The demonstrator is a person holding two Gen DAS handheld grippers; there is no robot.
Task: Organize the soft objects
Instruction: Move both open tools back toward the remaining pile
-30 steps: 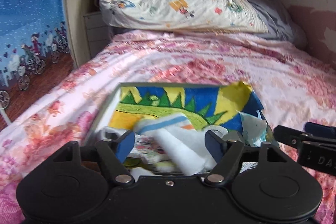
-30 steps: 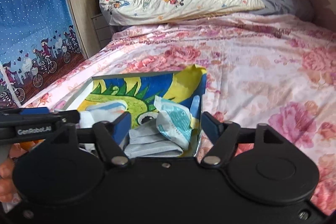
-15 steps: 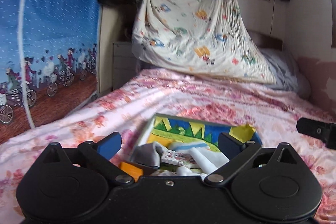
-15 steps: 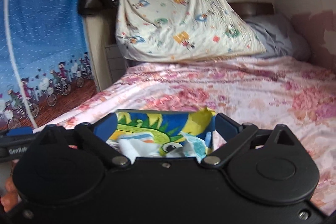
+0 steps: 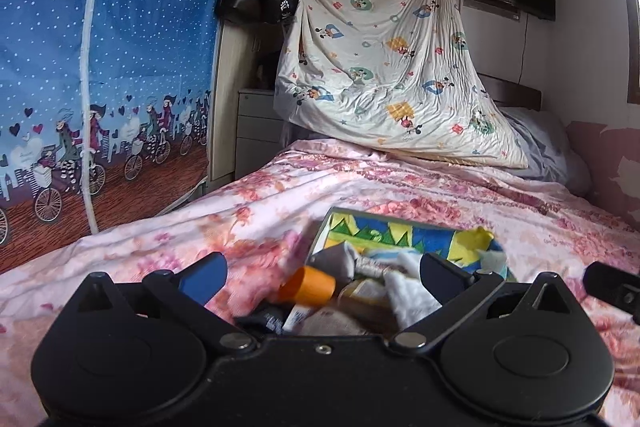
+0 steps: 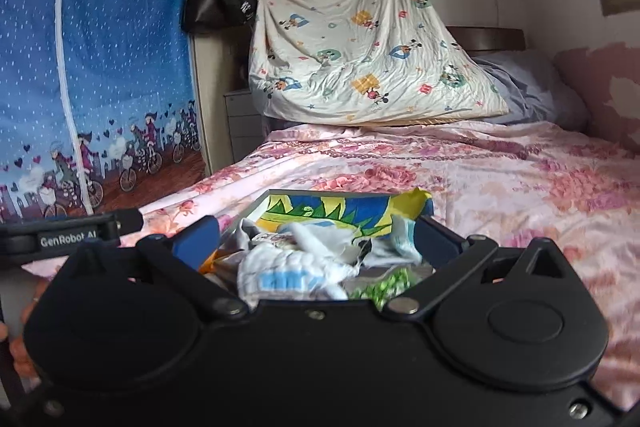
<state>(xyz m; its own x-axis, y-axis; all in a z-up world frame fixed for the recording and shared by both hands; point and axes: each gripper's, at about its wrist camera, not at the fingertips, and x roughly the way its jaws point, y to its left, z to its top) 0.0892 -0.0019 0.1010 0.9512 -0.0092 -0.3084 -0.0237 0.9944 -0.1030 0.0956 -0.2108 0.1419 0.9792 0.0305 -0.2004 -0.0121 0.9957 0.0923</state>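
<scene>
- Left gripper and right gripper: fingers spread apart, holding nothing
- Box near edge hidden behind gripper bodies
- Soft items inside blurred, jumbled

Black tongs, blue pads

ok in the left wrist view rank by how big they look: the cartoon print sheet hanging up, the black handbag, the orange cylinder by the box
1. Cream cartoon-print hanging sheet, clearly largest.
2. Black handbag.
3. Orange cylinder, smallest, though it is nearest the camera.

bedspread: pink floral; box lining: blue, yellow, green; curtain: blue, white-dotted, cyclists
</scene>
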